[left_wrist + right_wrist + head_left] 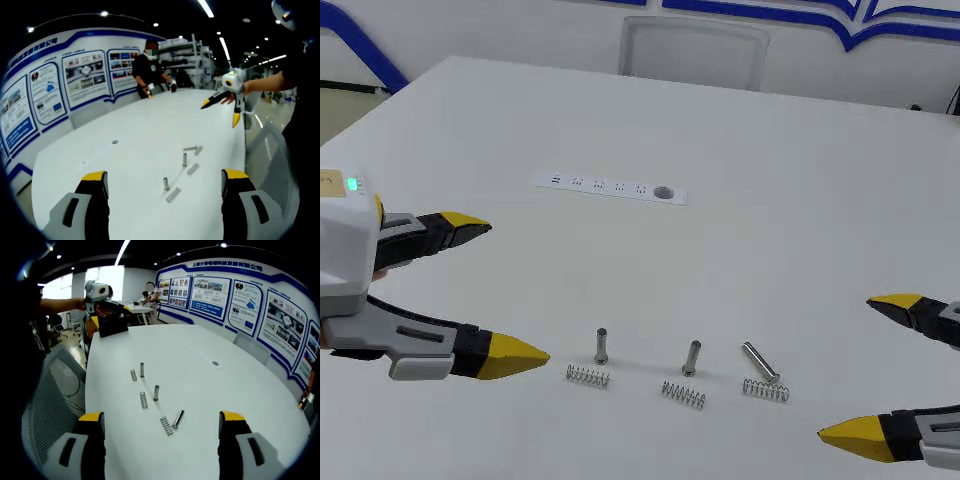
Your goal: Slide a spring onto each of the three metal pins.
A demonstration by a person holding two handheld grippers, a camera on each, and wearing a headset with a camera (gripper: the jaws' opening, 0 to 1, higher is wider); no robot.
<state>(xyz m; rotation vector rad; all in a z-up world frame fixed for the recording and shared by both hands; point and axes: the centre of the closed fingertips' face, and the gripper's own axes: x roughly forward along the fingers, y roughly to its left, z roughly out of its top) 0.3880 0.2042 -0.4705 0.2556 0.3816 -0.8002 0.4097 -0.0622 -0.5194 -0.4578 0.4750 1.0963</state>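
Your broad white workbench (740, 130) carried both grippers spread wide, three pins and three loose springs.
A grey chair back (692, 52) stood at the far edge, and a flat white socket strip (610, 187) lay mid-table. Your yellow-tipped black-and-grey left gripper (495, 290) hovered at the left, jaws wide apart and empty. Your matching right gripper (870, 368) hovered at the right, equally wide and empty. Between them, near you, stood a row of short silver metal pins: left pin (601, 345) and middle pin (691, 357) upright, right pin (760, 362) lying over. Small coiled steel springs lay flat just in front of each: left spring (588, 376), middle spring (683, 394), right spring (765, 390). None sat on a pin.
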